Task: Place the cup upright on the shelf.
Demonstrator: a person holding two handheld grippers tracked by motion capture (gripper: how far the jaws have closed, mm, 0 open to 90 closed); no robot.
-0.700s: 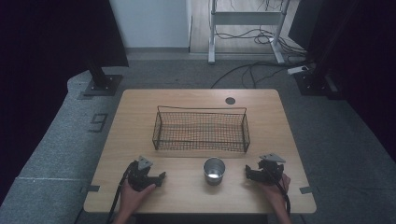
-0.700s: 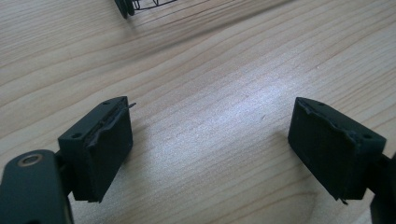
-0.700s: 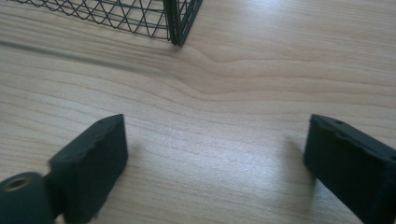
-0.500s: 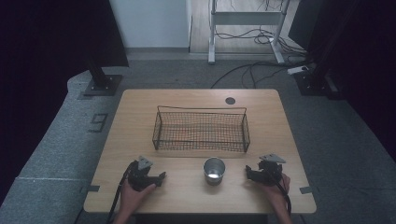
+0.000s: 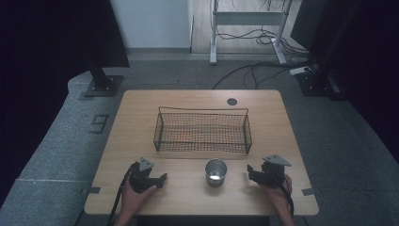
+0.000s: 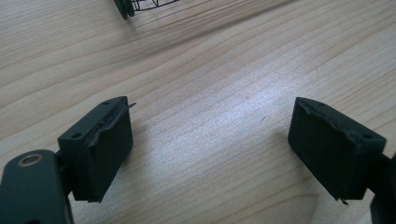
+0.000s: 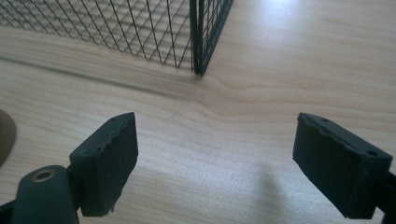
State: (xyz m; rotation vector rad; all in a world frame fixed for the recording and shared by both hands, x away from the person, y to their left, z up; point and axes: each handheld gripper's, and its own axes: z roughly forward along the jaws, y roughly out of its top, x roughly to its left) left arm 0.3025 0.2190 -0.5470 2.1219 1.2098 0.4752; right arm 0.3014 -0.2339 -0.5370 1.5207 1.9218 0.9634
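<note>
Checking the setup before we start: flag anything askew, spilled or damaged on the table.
Nothing stands out. The wire basket sits square on the table, the metal cup stands upright in front of it with no spill, and the left gripper and right gripper are open over bare wood. The left pads look slightly frayed.

Grey carpet floor (image 5: 61, 141), dark curtains (image 5: 47, 37), white wall (image 5: 150, 23), floor cables (image 5: 254, 66)

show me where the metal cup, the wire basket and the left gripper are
metal cup (image 5: 216, 172), high view, on its shiny inner bottom.
wire basket (image 5: 203, 147), high view, on its near mesh wall.
left gripper (image 5: 162, 178), high view, between the tips of its open jaws.
</note>
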